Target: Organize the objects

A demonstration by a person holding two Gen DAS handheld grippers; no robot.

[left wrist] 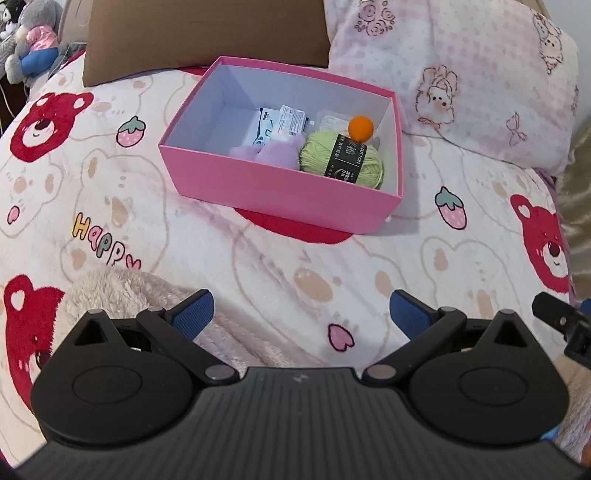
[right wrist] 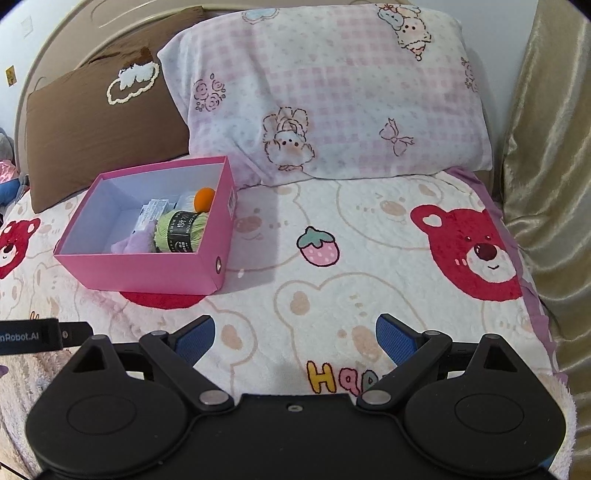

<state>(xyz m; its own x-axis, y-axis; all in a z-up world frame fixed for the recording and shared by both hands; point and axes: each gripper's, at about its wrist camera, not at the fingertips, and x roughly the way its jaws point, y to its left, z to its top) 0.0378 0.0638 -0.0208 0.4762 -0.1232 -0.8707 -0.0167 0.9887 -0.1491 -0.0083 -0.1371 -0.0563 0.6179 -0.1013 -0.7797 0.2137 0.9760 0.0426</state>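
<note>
A pink box [left wrist: 280,192] [right wrist: 147,271] with a white inside sits on the bear-print blanket [left wrist: 147,229] [right wrist: 332,288]. Inside it lie a green yarn ball [left wrist: 341,158] [right wrist: 179,230] with a black label, an orange ball [left wrist: 361,128] [right wrist: 204,198], a purple plush item [left wrist: 275,151] [right wrist: 135,240] and white packets [left wrist: 280,122] [right wrist: 153,210]. My left gripper [left wrist: 301,314] hovers open over the blanket in front of the box, empty. My right gripper [right wrist: 295,336] hangs open and empty to the right of the box.
A pink checked pillow [left wrist: 461,74] [right wrist: 332,96] and a brown cushion [left wrist: 203,29] [right wrist: 103,122] lie behind the box. A cream fluffy cloth [left wrist: 122,295] lies near my left gripper. Plush toys [left wrist: 33,40] sit at far left. A gold curtain [right wrist: 554,166] hangs on the right.
</note>
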